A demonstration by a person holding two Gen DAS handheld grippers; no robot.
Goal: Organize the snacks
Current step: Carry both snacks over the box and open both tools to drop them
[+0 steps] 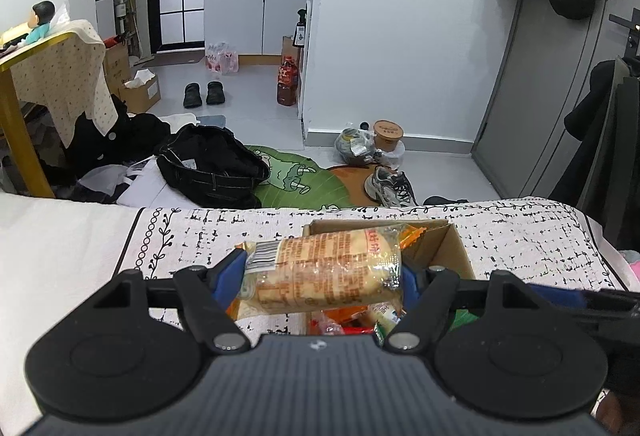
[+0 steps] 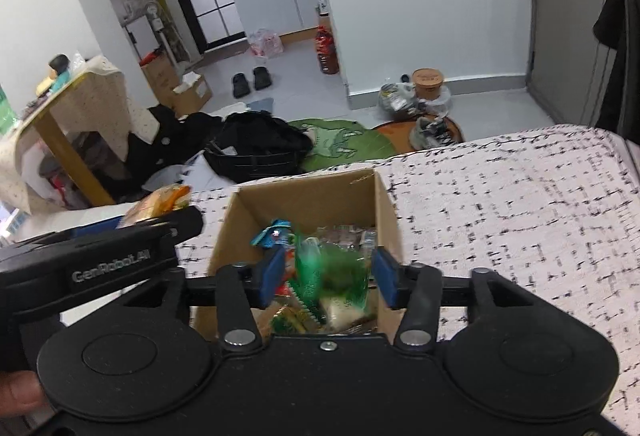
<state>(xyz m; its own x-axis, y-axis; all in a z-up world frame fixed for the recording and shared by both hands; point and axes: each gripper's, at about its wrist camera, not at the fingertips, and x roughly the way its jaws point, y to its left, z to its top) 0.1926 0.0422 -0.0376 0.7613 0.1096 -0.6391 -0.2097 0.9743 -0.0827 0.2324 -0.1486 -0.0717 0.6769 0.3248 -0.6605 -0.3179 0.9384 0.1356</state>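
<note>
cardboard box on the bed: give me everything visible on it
The cardboard box is plain brown corrugated card, small, open-topped, upright on the patterned bedspread. Inside lies a loose pile of wrapped snacks. The right tool hovers over it, a blurred green packet between its fingers. Whether the fingers touch the packet is unclear.

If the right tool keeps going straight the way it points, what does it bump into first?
Probably the green packet between the right tool fingers, on top of the snacks in the box. The picture is blurry, so depth is hard to judge.
</note>
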